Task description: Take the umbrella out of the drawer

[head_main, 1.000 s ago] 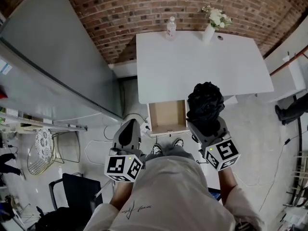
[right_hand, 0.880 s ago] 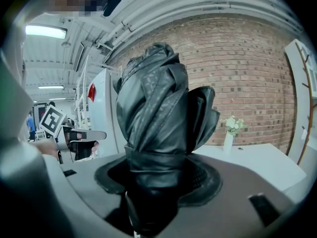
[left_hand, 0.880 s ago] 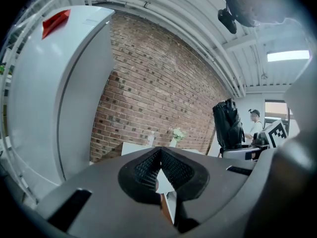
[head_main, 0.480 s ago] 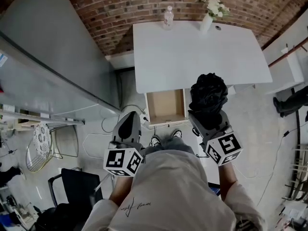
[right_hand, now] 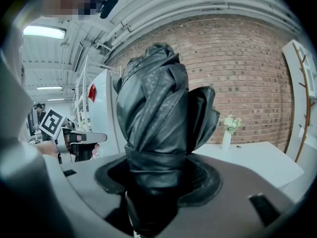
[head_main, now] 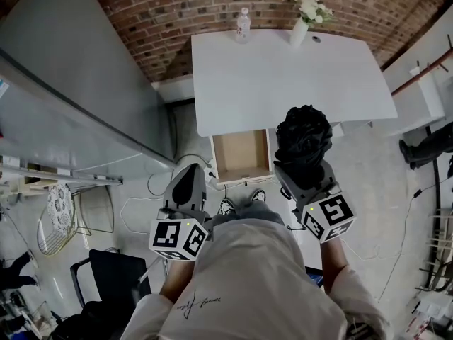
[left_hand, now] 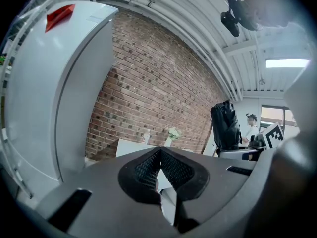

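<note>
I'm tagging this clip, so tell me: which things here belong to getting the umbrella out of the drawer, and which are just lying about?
Job: umbrella, gripped by the right gripper; open drawer; left gripper, shut, empty.
Lying about: bottle and flower vase on the white table; black chair.

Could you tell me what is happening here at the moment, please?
A person stands at a white table with a claw in each hand. The right claw is shut on a folded black umbrella, held clear of the open drawer at the table's near edge. The drawer looks empty. The left claw is shut with nothing in it. In the head view it sits left of the drawer. So the umbrella is already out.
</note>
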`<state>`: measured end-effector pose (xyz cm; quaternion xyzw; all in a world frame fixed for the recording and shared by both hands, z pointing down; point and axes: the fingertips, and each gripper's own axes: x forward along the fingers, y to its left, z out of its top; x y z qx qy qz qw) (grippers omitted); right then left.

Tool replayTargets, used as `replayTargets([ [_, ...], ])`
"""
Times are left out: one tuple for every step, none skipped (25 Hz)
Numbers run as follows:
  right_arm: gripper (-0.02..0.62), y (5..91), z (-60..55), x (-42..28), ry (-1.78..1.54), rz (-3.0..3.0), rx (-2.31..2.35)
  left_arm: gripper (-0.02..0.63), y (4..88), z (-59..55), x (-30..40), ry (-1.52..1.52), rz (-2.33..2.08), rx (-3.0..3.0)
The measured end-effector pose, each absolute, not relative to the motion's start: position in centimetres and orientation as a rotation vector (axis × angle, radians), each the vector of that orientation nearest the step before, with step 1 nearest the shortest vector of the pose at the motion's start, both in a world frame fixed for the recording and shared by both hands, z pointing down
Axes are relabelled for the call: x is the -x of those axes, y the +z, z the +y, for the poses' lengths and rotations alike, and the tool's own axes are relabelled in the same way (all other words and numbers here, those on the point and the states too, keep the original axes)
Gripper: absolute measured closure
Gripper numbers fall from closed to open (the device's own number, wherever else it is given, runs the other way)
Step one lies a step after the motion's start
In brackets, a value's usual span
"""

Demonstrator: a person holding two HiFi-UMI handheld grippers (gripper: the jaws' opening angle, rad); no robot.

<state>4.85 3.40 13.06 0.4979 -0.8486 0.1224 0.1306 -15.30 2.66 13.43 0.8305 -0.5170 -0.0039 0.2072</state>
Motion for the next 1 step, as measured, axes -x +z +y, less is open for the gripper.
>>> replayTargets([
  [0.334, 13.05, 3.43, -4.83, 0.355, -2.467, -1.443, 0.588, 13.38, 2.69, 15.25, -0.013, -1.439, -2.313],
])
